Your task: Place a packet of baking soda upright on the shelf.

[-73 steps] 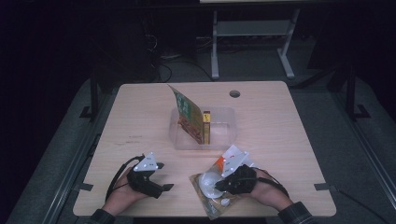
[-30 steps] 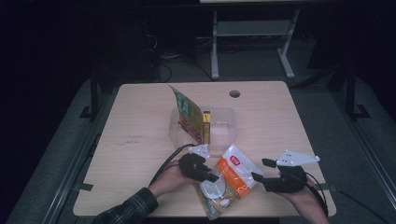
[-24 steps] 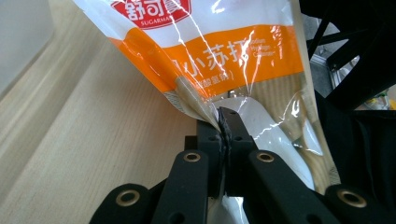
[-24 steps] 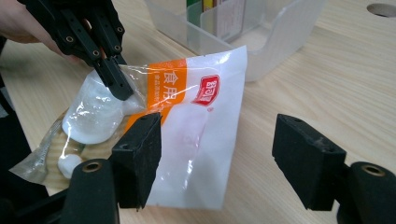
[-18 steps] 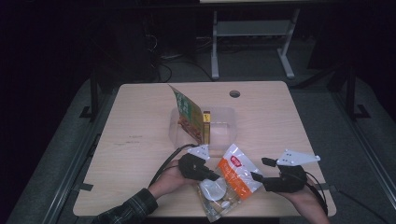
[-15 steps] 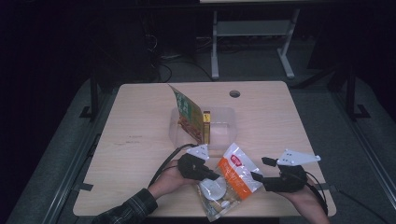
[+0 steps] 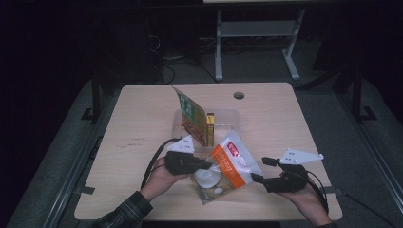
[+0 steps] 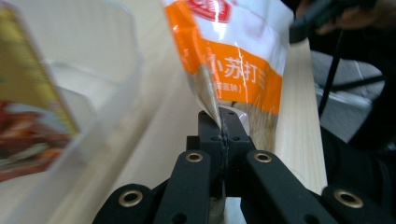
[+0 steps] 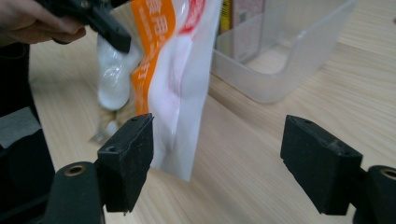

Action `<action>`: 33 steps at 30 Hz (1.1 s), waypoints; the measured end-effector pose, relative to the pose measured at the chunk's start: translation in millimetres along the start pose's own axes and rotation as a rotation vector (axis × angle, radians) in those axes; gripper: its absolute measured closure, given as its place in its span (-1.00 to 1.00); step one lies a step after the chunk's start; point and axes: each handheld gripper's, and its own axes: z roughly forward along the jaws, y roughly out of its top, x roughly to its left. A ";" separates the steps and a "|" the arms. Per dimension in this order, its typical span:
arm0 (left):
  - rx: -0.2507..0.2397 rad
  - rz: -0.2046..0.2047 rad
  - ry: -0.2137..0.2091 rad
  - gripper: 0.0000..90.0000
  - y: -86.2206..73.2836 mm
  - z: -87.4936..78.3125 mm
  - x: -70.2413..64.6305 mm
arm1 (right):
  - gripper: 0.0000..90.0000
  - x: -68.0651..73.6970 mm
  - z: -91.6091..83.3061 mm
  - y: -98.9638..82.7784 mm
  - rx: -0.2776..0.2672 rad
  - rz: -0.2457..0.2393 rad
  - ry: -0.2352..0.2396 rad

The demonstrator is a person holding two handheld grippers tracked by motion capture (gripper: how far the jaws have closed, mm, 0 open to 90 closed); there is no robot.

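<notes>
Left hand-held gripper (image 8: 220, 135) pinching snack pouch (image 7: 231, 164) edge beside clear bin (image 7: 228, 118) — right hand-held gripper (image 9: 217, 161) wide; thin seam hold, may slip.

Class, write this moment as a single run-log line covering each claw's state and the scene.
left claw: shut on orange-and-white plastic snack bag | right claw: open, beside bag | clear plastic bin: holds green packet

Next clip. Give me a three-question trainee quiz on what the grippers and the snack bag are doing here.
1. True or false: the right gripper grips the orange-and-white plastic snack bag.
2. Which gripper pinches the bag's edge? A left B right C neither
3. Fill in: the green-and-yellow food packet stands in the clear plastic ____.

Key: 1 false, its fingers stand open beside the bag. 2 A, the left gripper. 3 bin.
</notes>
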 end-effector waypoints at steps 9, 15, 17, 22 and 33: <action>-0.065 -0.036 0.107 1.00 -7.1 -33.8 1.5 | -0.49 4.9 32.7 14.4 -0.002 -0.024 0.140; -0.113 -0.076 0.144 1.00 -12.6 -49.4 -0.2 | -0.39 7.3 59.7 26.1 -0.043 -0.019 0.238; -0.123 -0.079 0.156 1.00 -13.8 -53.5 -0.5 | -0.30 9.3 67.8 30.5 -0.066 -0.020 0.263; -0.142 -0.099 0.168 1.00 -16.0 -59.8 -0.2 | -0.10 12.2 82.2 38.3 -0.083 -0.007 0.294; -0.159 -0.103 0.161 1.00 -14.5 -58.1 2.6 | 0.75 14.4 92.6 43.0 -0.110 0.059 0.378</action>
